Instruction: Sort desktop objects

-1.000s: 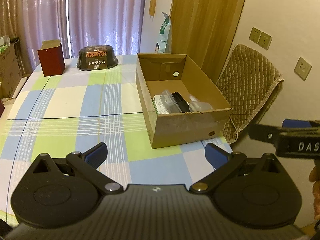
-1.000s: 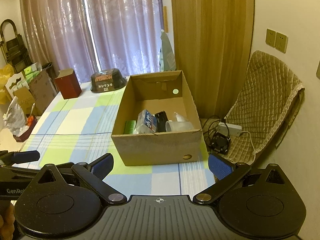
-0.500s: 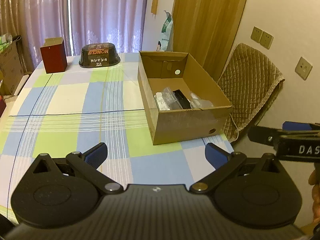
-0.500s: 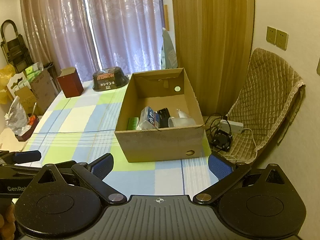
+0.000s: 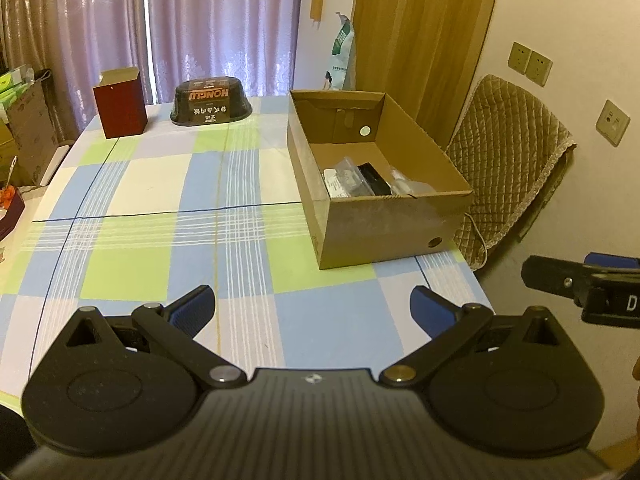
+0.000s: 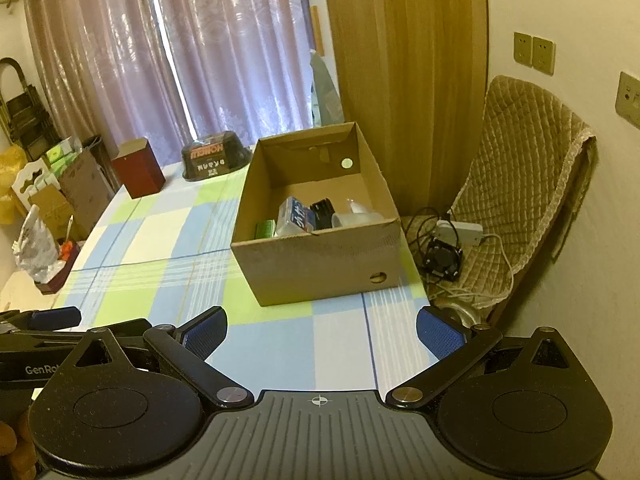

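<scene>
Seemingly done sorting: both grippers, left gripper (image 5: pixel 312 308) and right gripper (image 6: pixel 322 332), hover with jaws spread, empty; box (image 5: pixel 384 224) at one o'clock holds everything.

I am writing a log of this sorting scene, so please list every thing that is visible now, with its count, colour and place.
cardboard box: 1, brown, open, on the table's right part
items in the box: several, white-blue, black, green, clear, at its near end
dark red box: 1, far left on the table
black tub: 1, far edge, beside the dark red box
tablecloth: 1, checked blue, green, cream
quilted chair: 1, tan, right of the table
curtains: purple, behind the table
left gripper: 1, black with blue pads, open, empty
right gripper: 1, the same, open, empty
</scene>
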{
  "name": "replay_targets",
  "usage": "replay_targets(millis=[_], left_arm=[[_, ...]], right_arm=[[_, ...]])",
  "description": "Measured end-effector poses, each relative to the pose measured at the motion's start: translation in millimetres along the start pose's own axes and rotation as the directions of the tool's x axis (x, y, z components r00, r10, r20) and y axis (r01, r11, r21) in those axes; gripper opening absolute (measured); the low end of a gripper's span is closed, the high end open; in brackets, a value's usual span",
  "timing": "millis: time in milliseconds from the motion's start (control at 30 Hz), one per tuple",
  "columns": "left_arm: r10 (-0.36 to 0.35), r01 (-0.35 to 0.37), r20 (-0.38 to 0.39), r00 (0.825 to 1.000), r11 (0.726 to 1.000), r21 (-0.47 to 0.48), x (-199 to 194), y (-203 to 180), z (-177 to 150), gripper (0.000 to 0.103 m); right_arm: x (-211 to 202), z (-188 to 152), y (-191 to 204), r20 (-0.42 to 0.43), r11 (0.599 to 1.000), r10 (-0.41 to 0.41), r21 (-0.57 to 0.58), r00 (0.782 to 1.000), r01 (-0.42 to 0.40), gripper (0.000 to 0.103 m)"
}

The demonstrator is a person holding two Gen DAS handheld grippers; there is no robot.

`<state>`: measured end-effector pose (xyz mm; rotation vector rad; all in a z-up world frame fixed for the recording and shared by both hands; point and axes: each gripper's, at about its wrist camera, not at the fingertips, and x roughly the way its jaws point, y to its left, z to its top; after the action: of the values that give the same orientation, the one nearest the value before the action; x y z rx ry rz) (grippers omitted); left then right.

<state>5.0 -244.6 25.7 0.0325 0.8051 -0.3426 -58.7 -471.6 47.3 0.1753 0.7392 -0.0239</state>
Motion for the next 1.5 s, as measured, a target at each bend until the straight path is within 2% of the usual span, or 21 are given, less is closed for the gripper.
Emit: replay_targets(millis=[500, 1500], left_arm=[[-0.011, 0.011, 0.002, 1.000, 1.000, 0.008, -4.1, -8.8, -1.2, 0.102], [-0.019, 0.019, 0.001, 1.000, 1.000, 0.002, -2.1, -9.6, -2.2, 0.102]], right_arm=[[-4.7, 4.3, 4.1, 0.015, 1.000, -0.004, -0.028, 1.000, 0.004, 0.103], [-3.3, 1.1, 3.1, 0.004, 1.000, -0.002, -0.013, 1.000, 0.002, 0.103]])
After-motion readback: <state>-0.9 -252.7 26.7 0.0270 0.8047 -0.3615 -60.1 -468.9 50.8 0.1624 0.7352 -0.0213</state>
